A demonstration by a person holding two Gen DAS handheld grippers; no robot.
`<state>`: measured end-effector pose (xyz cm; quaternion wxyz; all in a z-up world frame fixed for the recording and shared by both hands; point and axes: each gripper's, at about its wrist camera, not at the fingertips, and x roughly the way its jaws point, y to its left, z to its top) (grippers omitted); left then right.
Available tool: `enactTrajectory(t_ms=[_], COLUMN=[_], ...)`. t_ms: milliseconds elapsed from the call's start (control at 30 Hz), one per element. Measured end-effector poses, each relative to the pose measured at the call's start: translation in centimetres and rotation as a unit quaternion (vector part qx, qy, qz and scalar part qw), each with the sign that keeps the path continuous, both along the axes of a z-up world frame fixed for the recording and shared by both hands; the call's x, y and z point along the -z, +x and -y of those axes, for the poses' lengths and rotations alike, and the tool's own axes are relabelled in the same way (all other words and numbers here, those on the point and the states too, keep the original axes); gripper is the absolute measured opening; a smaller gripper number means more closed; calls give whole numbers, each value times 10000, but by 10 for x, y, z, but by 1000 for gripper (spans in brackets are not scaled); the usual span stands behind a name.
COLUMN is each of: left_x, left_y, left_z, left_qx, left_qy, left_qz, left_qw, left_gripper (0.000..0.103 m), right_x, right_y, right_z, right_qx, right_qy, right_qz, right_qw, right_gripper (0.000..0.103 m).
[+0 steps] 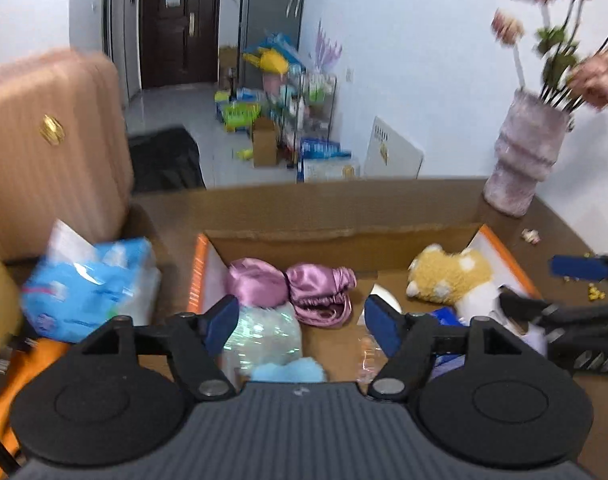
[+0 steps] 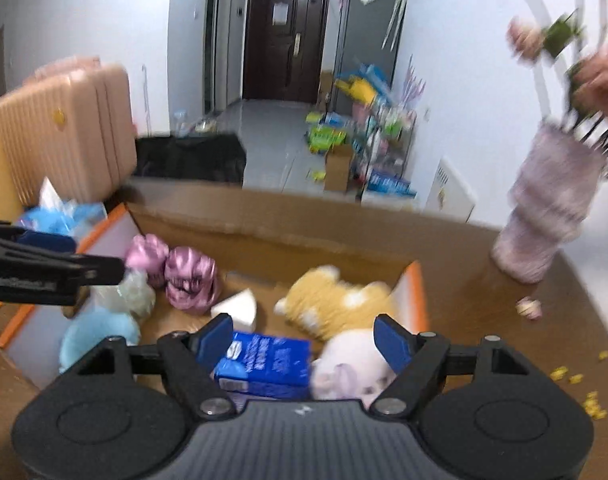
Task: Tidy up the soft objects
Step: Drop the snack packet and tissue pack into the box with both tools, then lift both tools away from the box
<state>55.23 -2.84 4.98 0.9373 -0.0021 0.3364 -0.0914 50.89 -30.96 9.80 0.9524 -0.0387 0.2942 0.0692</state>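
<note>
An open cardboard box (image 1: pixel 344 224) (image 2: pixel 263 232) with orange-edged flaps holds soft things. Inside are two pink satin pouches (image 1: pixel 320 292) (image 2: pixel 189 280), a yellow plush toy (image 1: pixel 448 276) (image 2: pixel 336 304), a light blue plush (image 1: pixel 287 370) (image 2: pixel 97 332), a clear plastic bag (image 1: pixel 263 332), a white wedge (image 2: pixel 239 306), a blue carton (image 2: pixel 263 364) and a pale pink plush (image 2: pixel 356 364). My left gripper (image 1: pixel 301 326) is open and empty above the box's left part. My right gripper (image 2: pixel 304 340) is open and empty above the carton and pink plush. The right gripper also shows in the left wrist view (image 1: pixel 576 292).
A blue and white tissue pack (image 1: pixel 91 292) lies left of the box, before a pink suitcase (image 1: pixel 51 148). A ribbed vase (image 1: pixel 524 152) (image 2: pixel 552 208) with pink flowers stands at the table's far right. Small yellow crumbs (image 2: pixel 576 384) lie on the brown table.
</note>
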Motion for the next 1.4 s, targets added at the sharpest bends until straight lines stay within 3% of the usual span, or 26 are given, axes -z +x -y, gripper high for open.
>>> enactTrajectory(t_ms=[167,333,467,633,833,1000,1100,1233,1400], left_x=[-51,-77,-69,-28,25,48,53,63,61], left_y=[-63,-135,-189,-257,-323,-350,-347,-332,-289], left_z=[-19,-31,-35,-30,-38,-33,-35,-31,-21], left_qx=[-46,-167,-248,-407,-457,-428,-471,-526,-305], left_qy=[89,159,261,242,-473,-183,-320,-419,-736], left_qz=[593,1216,1651,1952,1558,1243,1062,846,675], left_qw=[9982,9923,9856,9796,9856,9912,9927,9941,9945], left_gripper=[78,83,87,88,92,92,92,92,89], right_x=[-53,-65,-49,-13,38,76,85,87,87], right_y=[-69,-134,-179,-242,-317,-344,-345,-332,-290], right_z=[27,43,48,45,34,24,22,29,34], right_qx=[22,-35,-99,4,-123,-279,-179,-113,-134], right_qy=[151,309,506,678,1057,1044,918,1215,1455], right_qz=[606,1047,1359,1782,1896,1604,1476,1323,1036], right_qw=[9980,9940,9894,9817,9761,9811,9846,9837,9838], right_gripper=[86,87,90,90,91,91,90,88,83])
